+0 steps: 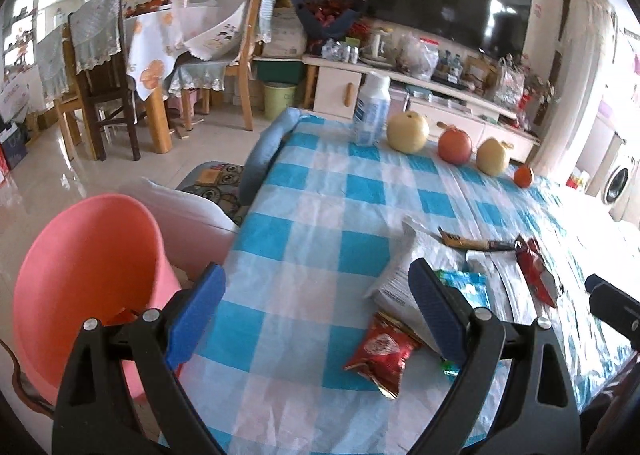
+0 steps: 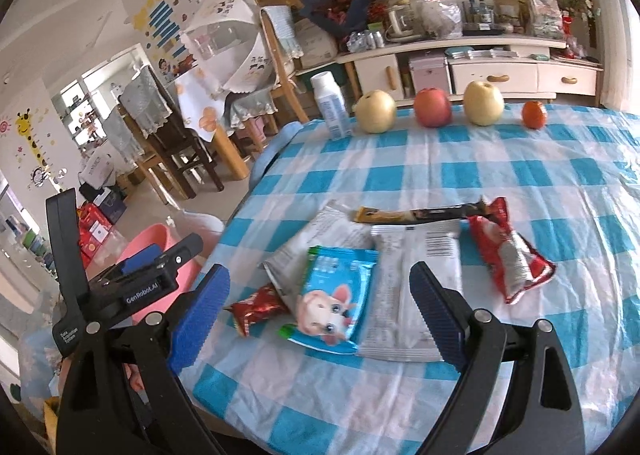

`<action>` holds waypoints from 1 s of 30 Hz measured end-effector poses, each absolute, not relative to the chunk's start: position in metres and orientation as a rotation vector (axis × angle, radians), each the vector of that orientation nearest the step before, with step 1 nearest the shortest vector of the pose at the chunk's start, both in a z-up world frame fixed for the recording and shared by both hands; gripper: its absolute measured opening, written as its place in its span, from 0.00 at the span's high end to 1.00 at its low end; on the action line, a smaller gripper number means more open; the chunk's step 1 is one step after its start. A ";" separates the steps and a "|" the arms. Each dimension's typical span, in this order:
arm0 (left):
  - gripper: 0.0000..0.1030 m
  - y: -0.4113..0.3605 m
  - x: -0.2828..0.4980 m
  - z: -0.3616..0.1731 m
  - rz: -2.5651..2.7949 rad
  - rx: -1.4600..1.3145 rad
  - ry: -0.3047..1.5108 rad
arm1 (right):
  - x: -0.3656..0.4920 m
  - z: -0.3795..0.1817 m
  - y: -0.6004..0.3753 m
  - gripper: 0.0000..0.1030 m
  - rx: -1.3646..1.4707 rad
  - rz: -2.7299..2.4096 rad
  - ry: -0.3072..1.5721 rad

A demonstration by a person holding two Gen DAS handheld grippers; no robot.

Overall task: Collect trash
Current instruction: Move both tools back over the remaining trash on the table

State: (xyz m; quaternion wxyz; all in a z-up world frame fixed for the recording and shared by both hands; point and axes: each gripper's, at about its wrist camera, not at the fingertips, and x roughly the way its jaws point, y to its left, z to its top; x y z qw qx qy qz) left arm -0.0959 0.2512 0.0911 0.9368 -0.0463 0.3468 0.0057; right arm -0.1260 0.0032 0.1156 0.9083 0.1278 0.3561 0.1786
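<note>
Both grippers hang above the near edge of the table [image 2: 520, 183], which wears a blue-and-white checked cloth. The right gripper [image 2: 320, 307] has its blue pads spread wide, gripping nothing, over a blue pouch [image 2: 336, 295] printed with a cartoon animal. The left gripper [image 1: 316, 311] is likewise spread and empty, near the table's left edge, with a small red wrapper [image 1: 380, 351] lying crumpled just inside its right pad.

Under the blue pouch lie two overlapping silver-grey bags [image 2: 404, 279]. Right of them rests a red-and-white packet [image 2: 512, 255], and a long brown-and-yellow bar wrapper [image 2: 416, 215] lies across their far side.

A pink bin [image 1: 88, 279] stands beside the left edge, below the tabletop; something orange sits inside, too hidden to name.

Along the far edge stand a white bottle [image 2: 332, 107], two yellow pears [image 2: 376, 111], an apple [image 2: 432, 107] and a small orange [image 2: 534, 115].
</note>
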 end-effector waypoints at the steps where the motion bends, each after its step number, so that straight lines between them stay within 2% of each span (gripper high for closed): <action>1: 0.10 0.246 -0.096 0.090 0.007 -0.082 0.712 | -0.126 0.115 0.000 0.12 0.259 0.361 0.733; 30: 0.10 0.136 -0.103 0.074 -0.143 0.114 0.738 | -0.124 0.079 -0.092 0.12 0.204 0.179 0.711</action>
